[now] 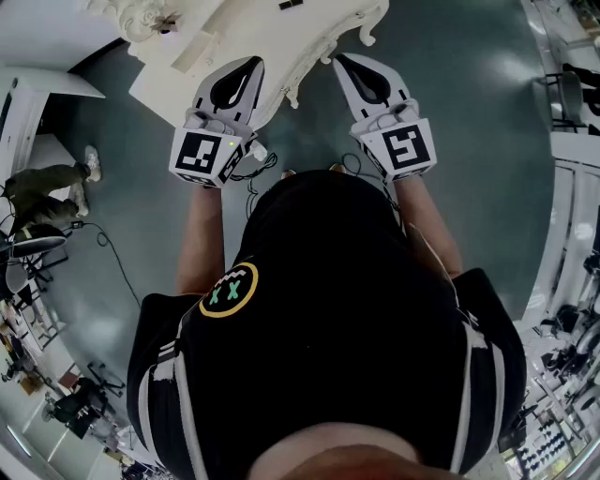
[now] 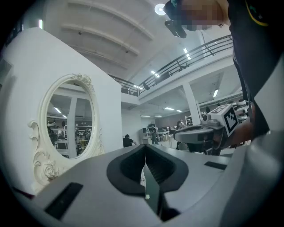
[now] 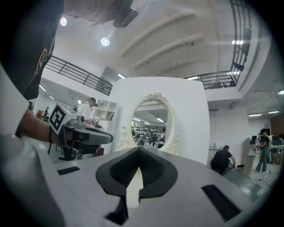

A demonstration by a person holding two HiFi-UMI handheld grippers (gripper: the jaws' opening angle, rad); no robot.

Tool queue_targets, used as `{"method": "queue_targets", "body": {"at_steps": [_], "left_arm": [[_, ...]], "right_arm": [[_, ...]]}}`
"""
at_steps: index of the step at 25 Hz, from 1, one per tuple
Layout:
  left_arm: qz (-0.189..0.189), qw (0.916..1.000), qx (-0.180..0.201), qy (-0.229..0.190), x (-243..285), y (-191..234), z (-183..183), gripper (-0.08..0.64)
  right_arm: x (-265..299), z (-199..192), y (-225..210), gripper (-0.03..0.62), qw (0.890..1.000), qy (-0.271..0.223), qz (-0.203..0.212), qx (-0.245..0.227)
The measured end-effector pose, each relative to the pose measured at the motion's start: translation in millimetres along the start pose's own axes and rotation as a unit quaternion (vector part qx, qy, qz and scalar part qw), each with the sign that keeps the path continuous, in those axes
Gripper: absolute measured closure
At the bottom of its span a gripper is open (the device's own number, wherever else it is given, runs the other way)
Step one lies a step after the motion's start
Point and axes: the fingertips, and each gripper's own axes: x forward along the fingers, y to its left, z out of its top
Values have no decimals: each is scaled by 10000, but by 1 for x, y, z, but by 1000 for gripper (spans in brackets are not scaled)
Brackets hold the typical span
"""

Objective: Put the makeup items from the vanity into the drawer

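Both tools at the vanity: I hold the left gripper (image 1: 253, 64) and the right gripper (image 1: 341, 61) level, each with its jaws closed tip to tip on nothing. The white vanity (image 1: 309, 33) stands just ahead of them, its oval mirror (image 3: 151, 124) facing them.

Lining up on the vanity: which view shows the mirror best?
Left gripper view: the mirror is largest there, oval frame nearly whole. Right gripper view shows it smaller, its base hidden. Head view shows no glass, only white carving from above.
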Motion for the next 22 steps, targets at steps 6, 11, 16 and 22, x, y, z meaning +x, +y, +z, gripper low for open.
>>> {"method": "queue_targets", "body": {"at_steps": [6, 11, 16, 22], "left_arm": [[61, 10000, -33, 18, -3, 4, -2, 537], [85, 10000, -48, 10, -2, 8, -3, 537], [72, 10000, -59, 12, 0, 10, -4, 537], [64, 10000, -58, 19, 1, 10, -6, 537]], "right_arm": [[4, -3, 2, 572, 9999, 72, 40, 115], [9, -7, 4, 572, 9998, 102, 67, 171], [12, -7, 2, 571, 9998, 112, 43, 170], [11, -9, -1, 534, 9996, 59, 24, 266]]}}
